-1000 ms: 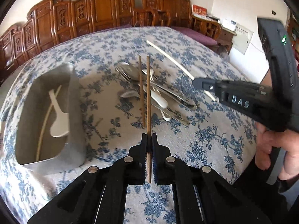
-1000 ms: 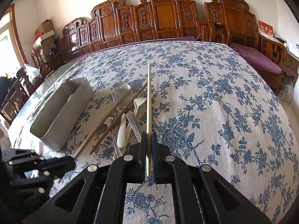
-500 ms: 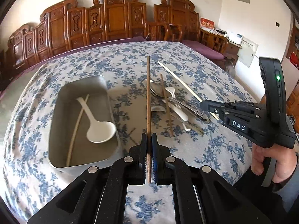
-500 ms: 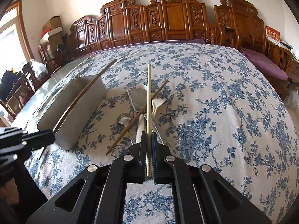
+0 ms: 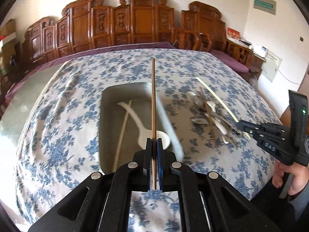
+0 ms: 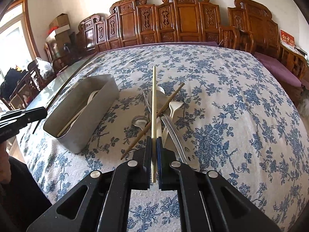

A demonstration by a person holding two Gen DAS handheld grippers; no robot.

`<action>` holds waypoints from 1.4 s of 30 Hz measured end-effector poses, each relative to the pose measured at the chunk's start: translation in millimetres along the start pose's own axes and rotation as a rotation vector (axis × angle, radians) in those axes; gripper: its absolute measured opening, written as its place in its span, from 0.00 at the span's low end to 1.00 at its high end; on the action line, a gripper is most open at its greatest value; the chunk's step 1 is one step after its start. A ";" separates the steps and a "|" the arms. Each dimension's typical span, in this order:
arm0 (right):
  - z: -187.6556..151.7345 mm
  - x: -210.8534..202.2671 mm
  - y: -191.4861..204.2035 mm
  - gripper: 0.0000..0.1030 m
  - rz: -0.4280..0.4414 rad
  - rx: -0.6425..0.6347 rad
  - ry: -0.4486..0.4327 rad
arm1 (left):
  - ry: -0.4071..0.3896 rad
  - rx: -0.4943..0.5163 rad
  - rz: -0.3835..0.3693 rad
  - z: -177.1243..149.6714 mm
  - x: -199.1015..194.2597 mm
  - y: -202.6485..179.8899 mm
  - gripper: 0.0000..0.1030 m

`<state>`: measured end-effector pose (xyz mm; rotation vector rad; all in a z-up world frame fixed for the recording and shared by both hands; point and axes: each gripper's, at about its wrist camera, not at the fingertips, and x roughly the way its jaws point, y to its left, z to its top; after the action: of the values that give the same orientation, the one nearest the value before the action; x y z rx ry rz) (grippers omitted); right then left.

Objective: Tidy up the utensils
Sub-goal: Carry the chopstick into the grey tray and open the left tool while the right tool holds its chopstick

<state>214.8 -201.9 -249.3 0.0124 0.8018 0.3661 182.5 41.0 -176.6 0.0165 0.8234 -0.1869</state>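
Left gripper (image 5: pixel 154 150) clamps dark chopstick (image 5: pixel 153 100), poised over steel bin (image 5: pixel 102 116) ahead. Right gripper (image 6: pixel 154 148) clamps pale chopstick (image 6: pixel 154 100). Binned: white spoon (image 5: pixel 152 137), one chopstick. Remaining: utensil pile (image 6: pixel 162 112) on bench ahead of right gripper.

Matt metal tray (image 6: pixel 85 116), wooden chopstick (image 5: pixel 153 100), glossy steel spoons (image 6: pixel 139 120), floral cloth (image 6: pixel 231 100)

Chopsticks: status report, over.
Left gripper shut on dark brown wooden chopstick, over grey metal bin. Right gripper shut on pale bamboo chopstick. Nothing blocking.
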 end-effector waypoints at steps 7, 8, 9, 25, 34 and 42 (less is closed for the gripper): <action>-0.4 1.0 4.7 0.06 0.004 -0.012 0.002 | 0.052 -0.028 0.021 -3.1 9.7 18.2 0.04; -0.6 1.0 5.2 0.06 0.003 -0.013 0.002 | 0.057 -0.029 0.023 -3.6 10.6 19.3 0.04; -0.8 1.0 5.4 0.06 0.004 -0.013 0.003 | 0.067 -0.032 0.028 -4.5 12.6 21.2 0.04; 1.8 0.2 19.8 0.06 0.020 -0.049 -0.001 | 0.112 -0.072 0.080 -1.9 34.2 39.1 0.04; 12.1 -1.8 54.0 0.06 0.085 -0.091 -0.004 | 0.100 -0.083 0.120 2.7 38.3 42.6 0.04; 24.1 0.5 84.1 0.06 0.129 -0.101 0.005 | 0.045 -0.117 0.114 8.6 21.6 53.2 0.18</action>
<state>205.5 -119.9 -220.3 -0.0310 0.7883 0.5286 212.3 89.2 -189.6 -0.0422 0.8745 -0.0305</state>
